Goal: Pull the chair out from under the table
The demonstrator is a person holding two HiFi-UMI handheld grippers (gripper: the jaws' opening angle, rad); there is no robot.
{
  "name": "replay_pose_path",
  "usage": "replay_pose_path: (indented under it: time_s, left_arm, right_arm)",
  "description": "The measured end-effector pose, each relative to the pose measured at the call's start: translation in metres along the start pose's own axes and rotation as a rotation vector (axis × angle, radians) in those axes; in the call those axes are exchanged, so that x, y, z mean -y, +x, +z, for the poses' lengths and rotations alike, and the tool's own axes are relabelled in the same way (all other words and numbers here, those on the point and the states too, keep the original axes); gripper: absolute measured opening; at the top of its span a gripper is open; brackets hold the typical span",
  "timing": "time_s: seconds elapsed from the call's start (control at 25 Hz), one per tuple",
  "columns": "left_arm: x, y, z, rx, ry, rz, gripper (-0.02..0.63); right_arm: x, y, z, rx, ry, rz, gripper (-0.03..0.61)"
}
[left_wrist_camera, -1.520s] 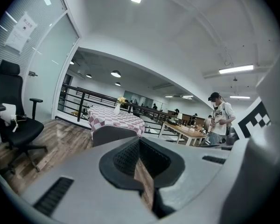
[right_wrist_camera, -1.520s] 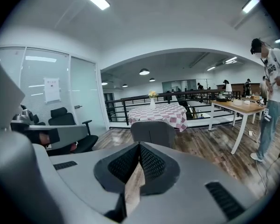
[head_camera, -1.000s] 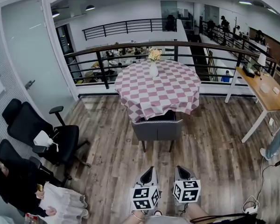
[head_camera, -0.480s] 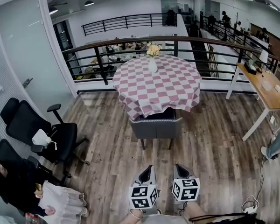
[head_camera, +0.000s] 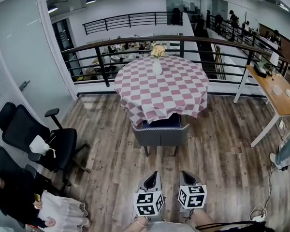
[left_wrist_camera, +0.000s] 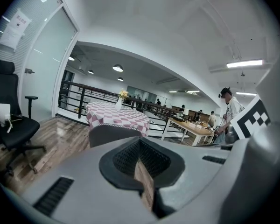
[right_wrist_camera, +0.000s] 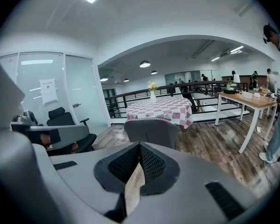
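Closing in across the plank floor, the person stands a little nearer than a second ago: the round checked table [head_camera: 159, 88] fills slightly more of the head view, and the black office chair [head_camera: 36, 139] at left has slid toward the picture's edge. Both tools keep their place low in the view, side by side, the left gripper [head_camera: 154, 176] and the right gripper [head_camera: 186, 175] aimed at the far grey chair [head_camera: 160, 133] and well apart from it. Each pair of jaws is closed down to a thin slit, with nothing between the pads. The chair itself sits tucked under the table's near edge, its seat beneath the hanging cloth and its backrest facing the person, while a white vase [head_camera: 157, 67] of flowers stands on the far side of the tabletop. By the look of it this is the approach only: the pull has not begun, and the jaws would have to part before either could take the backrest.
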State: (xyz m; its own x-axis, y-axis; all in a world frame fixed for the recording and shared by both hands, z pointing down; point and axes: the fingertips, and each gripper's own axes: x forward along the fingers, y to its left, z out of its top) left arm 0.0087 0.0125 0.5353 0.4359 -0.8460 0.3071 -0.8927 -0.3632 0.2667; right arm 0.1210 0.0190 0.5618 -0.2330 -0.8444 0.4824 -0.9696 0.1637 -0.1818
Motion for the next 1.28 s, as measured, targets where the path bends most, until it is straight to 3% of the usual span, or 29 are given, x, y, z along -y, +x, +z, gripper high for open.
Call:
replay_pose_path:
  time_s: [1.28]
  left_arm:
    - [-0.084, 0.163, 0.088, 0.007, -0.015, -0.012, 0.000]
  right_arm:
    - [0.012, 0.169, 0.112, -0.012, -0.020, 0.005, 0.017]
